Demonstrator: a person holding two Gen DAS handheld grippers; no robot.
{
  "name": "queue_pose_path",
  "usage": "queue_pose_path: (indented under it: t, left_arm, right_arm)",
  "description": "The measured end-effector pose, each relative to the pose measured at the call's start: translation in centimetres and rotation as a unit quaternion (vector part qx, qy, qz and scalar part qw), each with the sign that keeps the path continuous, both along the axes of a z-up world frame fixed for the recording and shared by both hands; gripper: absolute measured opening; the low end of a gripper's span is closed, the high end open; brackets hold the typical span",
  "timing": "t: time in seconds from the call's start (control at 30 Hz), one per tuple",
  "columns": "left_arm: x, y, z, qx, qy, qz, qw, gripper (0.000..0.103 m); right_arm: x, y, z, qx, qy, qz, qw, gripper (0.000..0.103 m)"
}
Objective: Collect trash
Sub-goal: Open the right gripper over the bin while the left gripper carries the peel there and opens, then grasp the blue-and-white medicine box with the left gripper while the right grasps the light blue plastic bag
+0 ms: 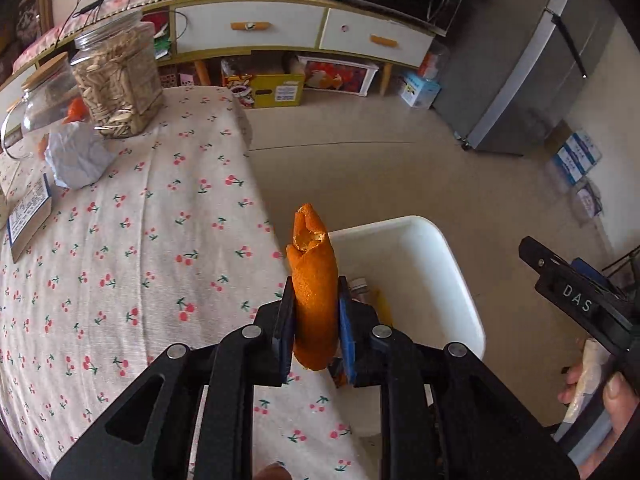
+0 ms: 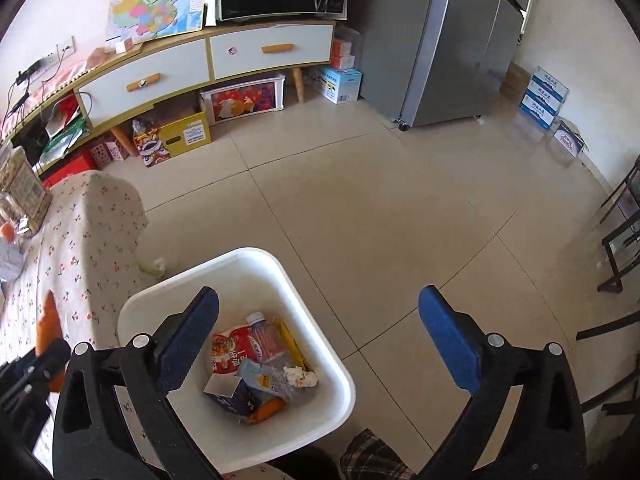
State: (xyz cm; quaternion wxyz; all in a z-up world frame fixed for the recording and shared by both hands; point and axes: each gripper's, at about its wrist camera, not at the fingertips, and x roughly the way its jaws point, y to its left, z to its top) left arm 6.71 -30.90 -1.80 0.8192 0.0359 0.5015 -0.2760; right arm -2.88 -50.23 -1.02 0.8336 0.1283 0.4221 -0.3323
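My left gripper (image 1: 314, 316) holds an orange peel (image 1: 314, 280) upright between its blue pads, low in the middle of the left view, and the grip looks narrow, so the peel could slide out if I tilt too quickly. It is at the edge of the table (image 1: 120, 240), with the white bin (image 1: 440, 256) just behind it to the right; if the peel comes free before it is fully over the rim, I think it will fall on the cloth or on the floor beside the bin. My right gripper (image 2: 320, 340) stands wide and empty over the bin, at the bottom of the right view, with the trash (image 2: 256, 360) already inside below it. The two tools are near each other here, and the right gripper shows at the right edge of the left view, so they may knock together above the bin. Farther, in the upper left of the left view, a crumpled paper (image 1: 76, 156) lies on the table just beside the glass jars (image 1: 116, 80). Reaching for it carelessly could push a jar over.
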Motion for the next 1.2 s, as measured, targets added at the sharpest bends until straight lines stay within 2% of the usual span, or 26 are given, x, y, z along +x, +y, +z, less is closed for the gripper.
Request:
queue_pose_path:
  t: [0.03, 0.1, 0.17, 0.23, 0.4, 0.57, 0.67, 0.8, 0.93, 1.0, 1.03, 1.1, 1.2]
  left_arm:
    - [-0.1, -0.7, -0.2, -0.004, 0.01, -0.012, 0.9999, 0.05]
    - [-0.3, -1.3, -0.5, -0.016, 0.025, -0.027, 0.9992, 0.074]
    - [-0.4, -1.4, -0.7, -0.012, 0.023, -0.04, 0.9988, 0.074]
    - [0.0, -0.9, -0.9, 0.012, 0.011, -0.041, 0.999, 0.074]
    - [3.8, 4.5, -0.9, 0.071, -0.018, 0.006, 0.9973, 0.074]
    - [9.6, 12.1, -0.9, 0.141, -0.045, 0.071, 0.9864, 0.074]
    - [12.8, 15.6, -1.2, 0.181, -0.058, 0.093, 0.9773, 0.074]
    - [16.4, 17.8, -2.3, 0.226, -0.056, 0.073, 0.9698, 0.074]
    - [18.8, 18.8, -4.0, 0.267, -0.058, 0.041, 0.961, 0.074]
    - [20.2, 19.1, -5.0, 0.275, -0.044, 0.029, 0.96, 0.078]
    - [20.7, 19.4, -5.1, 0.269, -0.043, 0.028, 0.9618, 0.084]
    - [21.3, 20.3, -5.1, 0.248, -0.023, 0.025, 0.9682, 0.084]
    - [20.5, 21.5, -5.1, 0.218, 0.0, 0.012, 0.976, 0.07]
  right_arm:
    - [-0.1, -0.2, 0.1, -0.001, -0.002, -0.006, 1.0, 0.096]
    - [-0.1, -0.5, 0.1, -0.002, -0.005, -0.013, 1.0, 0.096]
    - [0.1, -0.5, 0.0, 0.001, -0.006, -0.014, 1.0, 0.096]
    - [0.4, 0.0, -0.2, 0.003, -0.002, -0.006, 1.0, 0.096]
    - [2.0, 2.4, -0.3, 0.007, 0.008, 0.035, 0.999, 0.096]
    - [4.1, 5.7, -0.3, 0.003, 0.015, 0.077, 0.997, 0.096]
    - [5.5, 7.6, -0.3, 0.001, 0.017, 0.101, 0.995, 0.096]
    - [7.2, 10.3, -0.6, -0.003, 0.021, 0.139, 0.99, 0.096]
    - [8.7, 12.5, -0.2, -0.006, 0.007, 0.179, 0.984, 0.096]
    - [9.4, 14.1, 0.2, -0.027, -0.003, 0.212, 0.977, 0.096]
    - [9.9, 14.9, 0.2, -0.036, -0.008, 0.231, 0.972, 0.096]
    - [11.1, 16.2, 0.1, -0.036, -0.013, 0.273, 0.961, 0.096]
    - [13.3, 18.4, -0.4, -0.015, -0.016, 0.326, 0.945, 0.096]
